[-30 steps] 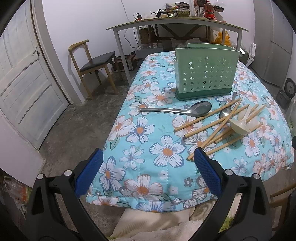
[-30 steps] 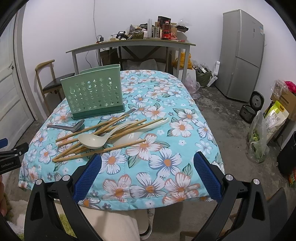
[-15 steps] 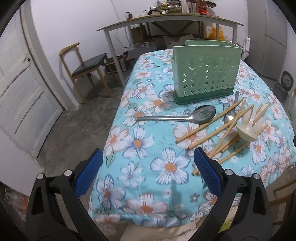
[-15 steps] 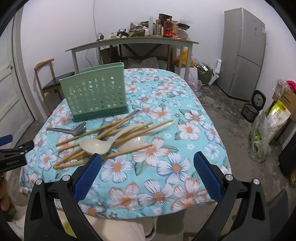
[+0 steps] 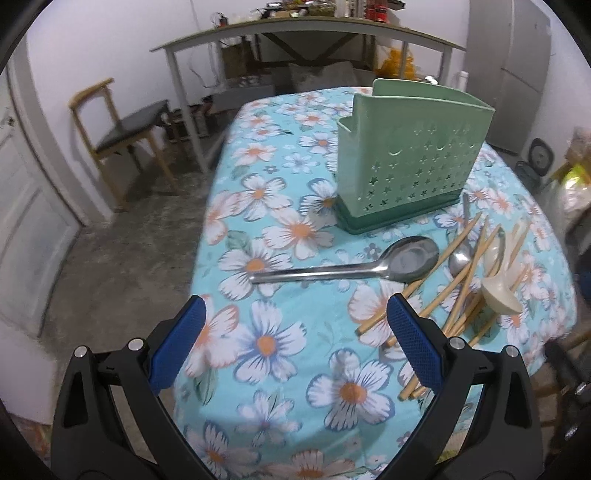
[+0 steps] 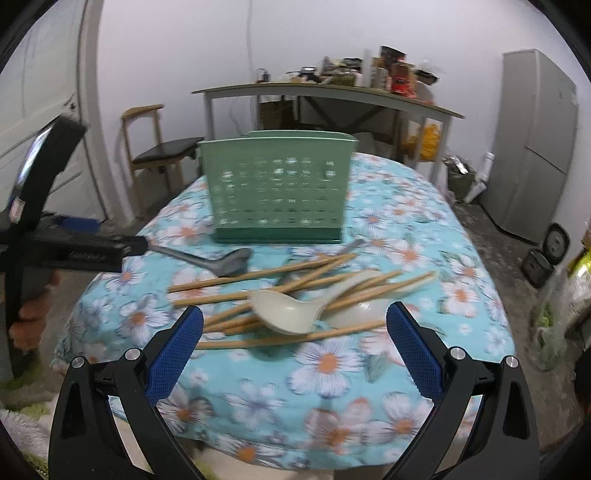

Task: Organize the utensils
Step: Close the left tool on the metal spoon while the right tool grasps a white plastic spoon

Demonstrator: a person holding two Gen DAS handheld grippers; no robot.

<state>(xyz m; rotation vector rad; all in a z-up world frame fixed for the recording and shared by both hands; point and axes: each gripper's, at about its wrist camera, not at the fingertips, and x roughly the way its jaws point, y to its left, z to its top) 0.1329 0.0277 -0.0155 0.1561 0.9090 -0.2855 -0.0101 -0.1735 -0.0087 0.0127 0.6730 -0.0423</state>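
Note:
A green perforated utensil holder [image 5: 410, 158] stands on the floral tablecloth [image 5: 295, 354]; it also shows in the right wrist view [image 6: 277, 188]. In front of it lie a large steel spoon [image 5: 354, 267], several wooden chopsticks [image 5: 454, 280], a smaller steel spoon [image 5: 460, 258] and a cream plastic spoon [image 5: 498, 291]. My left gripper [image 5: 293, 341] is open and empty above the cloth, short of the steel spoon's handle. My right gripper [image 6: 293, 345] is open and empty just before the chopsticks [image 6: 266, 275] and cream spoon [image 6: 291, 308]. The steel spoon [image 6: 218, 262] lies left.
A wooden chair [image 5: 122, 133] and a long side table [image 5: 306, 33] stand behind the table. A fridge [image 6: 535, 140] stands at the right wall, a door [image 5: 26, 192] at the left. The left gripper's body [image 6: 74, 249] shows at left in the right wrist view.
Both grippers have moved forward over the table toward the utensils. The left one came in over the near edge toward the steel spoon. Both stayed open.

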